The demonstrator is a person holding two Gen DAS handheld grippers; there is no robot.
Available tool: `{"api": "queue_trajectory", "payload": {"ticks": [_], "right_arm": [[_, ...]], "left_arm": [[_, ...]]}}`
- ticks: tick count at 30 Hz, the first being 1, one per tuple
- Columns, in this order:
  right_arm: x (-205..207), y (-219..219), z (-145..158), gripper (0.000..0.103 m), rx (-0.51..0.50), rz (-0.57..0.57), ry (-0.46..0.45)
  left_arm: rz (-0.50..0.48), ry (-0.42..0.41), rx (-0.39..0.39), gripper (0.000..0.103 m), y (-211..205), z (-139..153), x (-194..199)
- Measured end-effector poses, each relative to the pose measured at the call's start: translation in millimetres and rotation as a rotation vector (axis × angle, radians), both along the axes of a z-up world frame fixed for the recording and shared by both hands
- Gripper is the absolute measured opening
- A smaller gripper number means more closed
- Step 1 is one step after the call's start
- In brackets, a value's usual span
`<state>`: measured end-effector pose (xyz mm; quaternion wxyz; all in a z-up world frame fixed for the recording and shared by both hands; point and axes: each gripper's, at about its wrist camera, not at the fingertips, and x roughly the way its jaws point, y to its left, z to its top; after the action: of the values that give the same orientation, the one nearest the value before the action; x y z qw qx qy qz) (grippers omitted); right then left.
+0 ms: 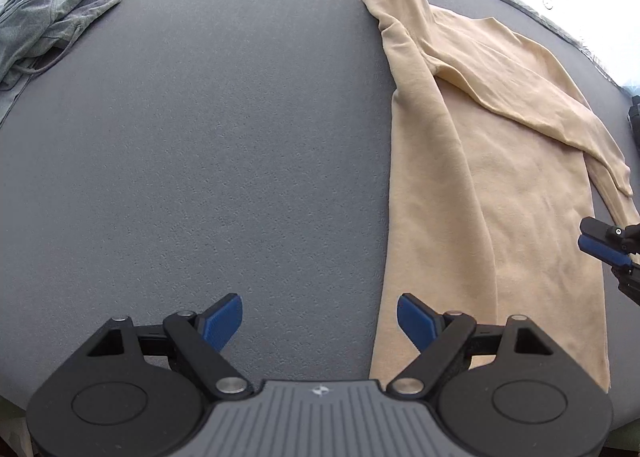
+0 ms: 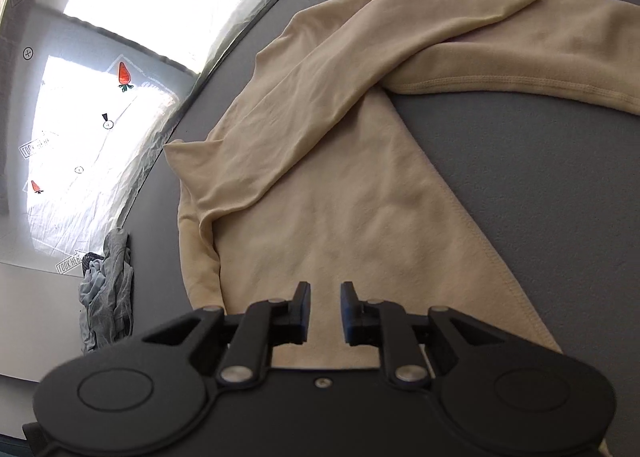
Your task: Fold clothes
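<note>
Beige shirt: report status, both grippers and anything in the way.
Left gripper open, empty, over bare table. Right gripper slightly open, empty, above beige shirt. Shirt partly folded, sleeves laid across. Grey clothes pile far off, clear.

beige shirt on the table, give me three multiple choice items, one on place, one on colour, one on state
1. Where is the grey clothes pile in the left wrist view?
A. far left corner
B. on the shirt
C. between the tongs

2. What colour is the table?
A. white
B. grey
C. red

3. How does the shirt's sleeve lie?
A. hanging off the table
B. rolled up
C. folded across the body

Answers: 1 A, it sits at the table's far left edge; 2 B, the bare top is grey; 3 C, the sleeve crosses the body.
</note>
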<state>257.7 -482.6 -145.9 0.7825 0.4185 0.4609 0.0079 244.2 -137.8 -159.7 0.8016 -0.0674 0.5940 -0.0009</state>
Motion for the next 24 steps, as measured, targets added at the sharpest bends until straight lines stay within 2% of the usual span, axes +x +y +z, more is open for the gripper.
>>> {"api": "queue_trajectory", "payload": {"ticks": [8, 14, 18, 20, 24], "right_arm": [[43.3, -84.8, -3.0, 0.018, -0.037, -0.18, -0.039], [72.3, -147.8, -7.1, 0.025, -0.16, -0.306, -0.029], [81.9, -170.7, -9.1, 0.039, -0.308, -0.334, 0.004], [85.2, -176.9, -12.3, 0.04, -0.37, -0.329, 0.021], [93.8, -178.2, -20.3, 0.04, -0.427, -0.265, 0.036]], "left_arm": [[0.026, -0.073, -0.042, 0.085, -9.7, 14.1, 83.1], [0.046, -0.108, -0.037, 0.085, -14.8, 22.6, 167.3], [0.034, -0.136, 0.008, 0.085, -19.0, 25.4, 215.2], [0.027, -0.14, 0.04, 0.085, -21.2, 24.0, 233.3], [0.005, -0.121, 0.08, 0.085, -24.9, 15.0, 252.5]]}}
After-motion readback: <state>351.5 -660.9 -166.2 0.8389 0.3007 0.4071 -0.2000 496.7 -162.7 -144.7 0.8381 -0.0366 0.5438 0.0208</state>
